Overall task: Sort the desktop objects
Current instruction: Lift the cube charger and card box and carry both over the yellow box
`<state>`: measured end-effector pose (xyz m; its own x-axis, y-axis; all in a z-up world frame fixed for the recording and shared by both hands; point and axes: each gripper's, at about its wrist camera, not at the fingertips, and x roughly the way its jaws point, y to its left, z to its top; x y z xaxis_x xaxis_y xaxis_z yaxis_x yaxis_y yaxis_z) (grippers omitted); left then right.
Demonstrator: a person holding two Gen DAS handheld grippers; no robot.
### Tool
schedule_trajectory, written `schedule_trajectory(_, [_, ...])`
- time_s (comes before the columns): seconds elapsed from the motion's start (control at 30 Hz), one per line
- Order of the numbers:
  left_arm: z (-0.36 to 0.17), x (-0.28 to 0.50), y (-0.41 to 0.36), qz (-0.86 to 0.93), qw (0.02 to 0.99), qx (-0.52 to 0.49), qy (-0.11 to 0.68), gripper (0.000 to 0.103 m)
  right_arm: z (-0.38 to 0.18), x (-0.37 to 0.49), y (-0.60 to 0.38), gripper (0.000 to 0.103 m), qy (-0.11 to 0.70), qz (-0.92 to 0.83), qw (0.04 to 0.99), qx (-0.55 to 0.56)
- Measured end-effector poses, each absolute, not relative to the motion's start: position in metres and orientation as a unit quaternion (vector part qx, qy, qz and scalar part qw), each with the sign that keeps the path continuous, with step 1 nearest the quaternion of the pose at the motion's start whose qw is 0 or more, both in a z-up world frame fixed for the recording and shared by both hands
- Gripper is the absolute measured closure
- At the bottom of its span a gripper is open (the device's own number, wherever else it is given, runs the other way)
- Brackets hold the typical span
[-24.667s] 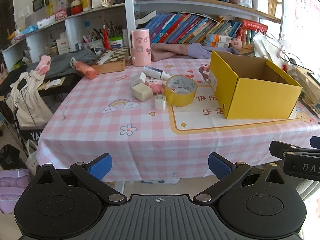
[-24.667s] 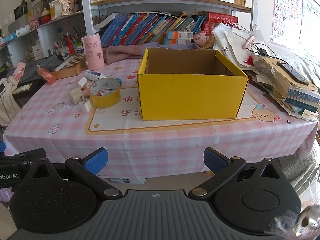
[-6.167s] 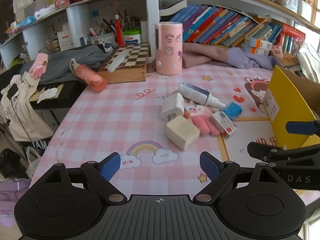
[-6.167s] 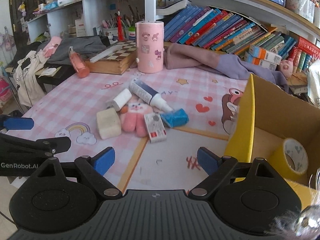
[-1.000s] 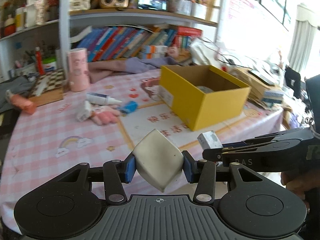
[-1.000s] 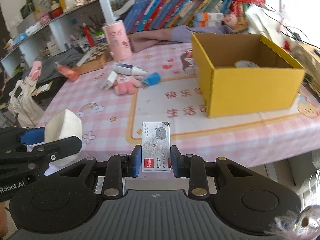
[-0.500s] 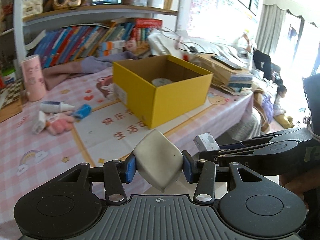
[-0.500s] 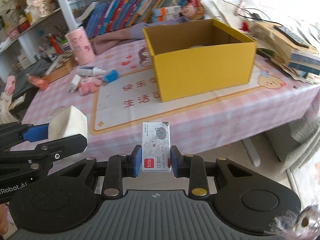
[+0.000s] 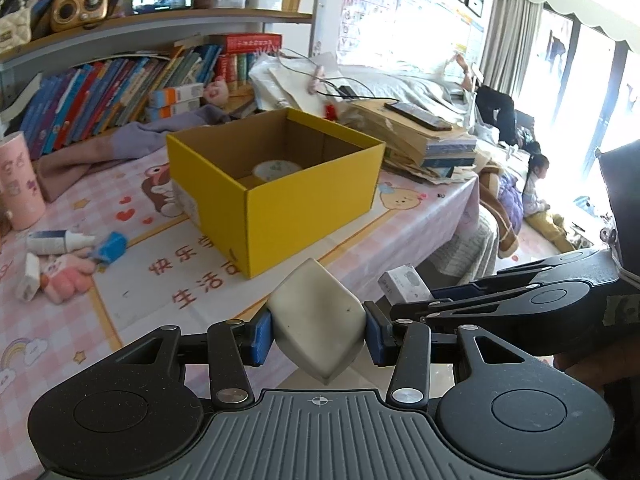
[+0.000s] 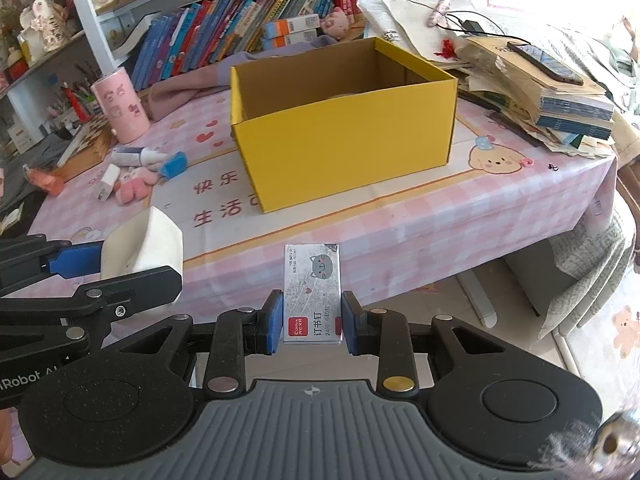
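Grippers both carry something off the near edge of the table (image 10: 420, 216). The left gripper (image 9: 318, 336) is partly closed, its blue pads pressed on the two sides of a pale eraser block (image 9: 316, 322), which sits tilted with one corner pointing down. The right gripper (image 10: 312, 326) is closed tight on a small staple box (image 10: 312, 292) with a grey cat printed on it, held upright between the pads; from the left wrist view only a white end of that box shows.

On the pink checked tablecloth stands the open yellow box (image 10: 344, 136), with a roll of tape (image 9: 276, 170) lying flat on its bottom. Left of the box lies a loose cluster: a white tube (image 10: 134, 156), a blue item (image 10: 173, 165), a pink plush toy (image 10: 134, 184) and a small white piece, perhaps a charger plug (image 10: 107, 184). A pink cup (image 10: 120, 110) stands further back, near the bookshelf. A stack of papers and books (image 10: 552, 92) sits just right of the box.
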<state>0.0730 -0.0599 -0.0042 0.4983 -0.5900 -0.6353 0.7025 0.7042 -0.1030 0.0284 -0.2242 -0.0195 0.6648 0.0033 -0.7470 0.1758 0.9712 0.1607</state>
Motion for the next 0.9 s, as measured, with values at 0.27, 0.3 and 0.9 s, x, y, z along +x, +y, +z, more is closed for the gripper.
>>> schedule_trajectory(0.27, [-0.007,0.083,-0.083,-0.375,0.859,0.098,0.335,0.059,-0.024,0.038,-0.247,0.075,0.407,-0.048,0.904,0.119])
schedule_trajectory(0.3, [-0.007,0.084,-0.086,-0.374,0.859,0.098,0.336,0.059,-0.024,0.04,-0.25,0.075,0.407,-0.048,0.904,0.12])
schedule_trajectory(0.9, [-0.006,0.121,-0.151,-0.357,0.866,0.074,0.341,0.06,-0.022,0.092,-0.315,0.075,0.415,-0.017,0.904,0.101])
